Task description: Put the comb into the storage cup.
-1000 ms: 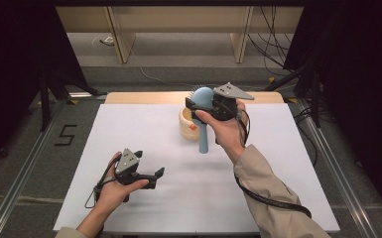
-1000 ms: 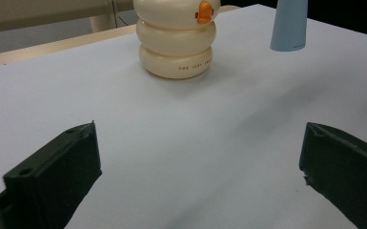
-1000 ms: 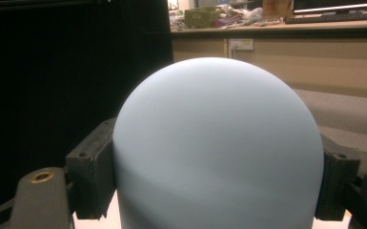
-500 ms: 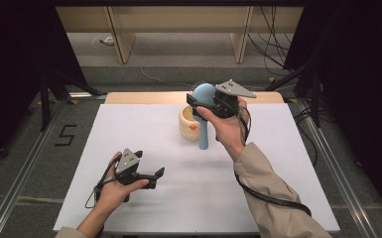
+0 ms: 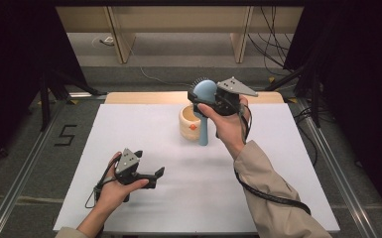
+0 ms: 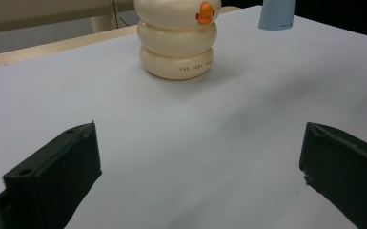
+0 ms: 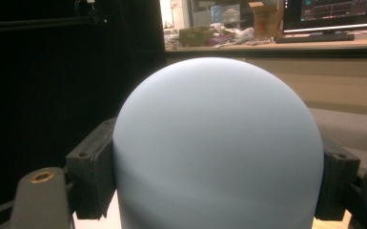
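The right gripper (image 5: 204,101) pinches the round head of the blue hairbrush (image 5: 204,106), handle hanging straight down, its tip just beside the cream holder (image 5: 188,124) rather than over the opening. The brush needs to shift left. The left gripper (image 5: 151,174) rests spread wide and well apart, holding nothing. Small red lettering on the holder's base is too small to read; a "5" (image 5: 65,135) marks the floor.

The left gripper (image 5: 151,174) is held low at seven o'clock, jaws spread wide. The right gripper (image 5: 203,101) is raised at one o'clock, jaws clamped, forearm stretched forward.
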Demonstrator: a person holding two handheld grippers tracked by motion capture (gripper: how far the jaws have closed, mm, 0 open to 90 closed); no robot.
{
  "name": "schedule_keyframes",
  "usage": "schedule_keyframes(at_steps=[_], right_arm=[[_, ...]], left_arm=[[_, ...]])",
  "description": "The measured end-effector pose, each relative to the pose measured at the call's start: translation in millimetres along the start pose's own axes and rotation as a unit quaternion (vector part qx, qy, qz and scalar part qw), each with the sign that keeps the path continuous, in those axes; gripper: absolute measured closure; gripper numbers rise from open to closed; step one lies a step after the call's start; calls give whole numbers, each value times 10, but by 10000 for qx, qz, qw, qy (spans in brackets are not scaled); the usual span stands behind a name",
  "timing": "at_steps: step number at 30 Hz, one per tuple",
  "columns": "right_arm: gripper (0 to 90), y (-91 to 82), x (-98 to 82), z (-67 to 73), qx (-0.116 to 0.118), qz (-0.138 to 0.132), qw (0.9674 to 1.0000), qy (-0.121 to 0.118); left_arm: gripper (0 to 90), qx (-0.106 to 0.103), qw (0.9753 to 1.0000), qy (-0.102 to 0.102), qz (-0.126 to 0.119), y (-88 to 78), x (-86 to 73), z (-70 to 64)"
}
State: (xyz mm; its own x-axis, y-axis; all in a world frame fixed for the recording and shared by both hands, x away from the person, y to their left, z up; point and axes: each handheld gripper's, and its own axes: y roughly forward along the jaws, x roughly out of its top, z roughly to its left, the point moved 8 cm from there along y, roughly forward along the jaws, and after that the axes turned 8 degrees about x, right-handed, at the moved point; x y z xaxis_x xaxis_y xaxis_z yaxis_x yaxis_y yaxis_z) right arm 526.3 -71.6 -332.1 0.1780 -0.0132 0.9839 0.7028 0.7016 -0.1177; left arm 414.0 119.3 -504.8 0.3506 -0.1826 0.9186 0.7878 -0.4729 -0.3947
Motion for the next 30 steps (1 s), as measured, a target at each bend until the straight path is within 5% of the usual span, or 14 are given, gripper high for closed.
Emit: schedule_keyframes(at_steps=[30], right_arm=[[216, 21, 96, -69, -93, -208, 9997, -12]], left_arm=[[0, 5, 10000, -16, -8, 0, 4, 4]])
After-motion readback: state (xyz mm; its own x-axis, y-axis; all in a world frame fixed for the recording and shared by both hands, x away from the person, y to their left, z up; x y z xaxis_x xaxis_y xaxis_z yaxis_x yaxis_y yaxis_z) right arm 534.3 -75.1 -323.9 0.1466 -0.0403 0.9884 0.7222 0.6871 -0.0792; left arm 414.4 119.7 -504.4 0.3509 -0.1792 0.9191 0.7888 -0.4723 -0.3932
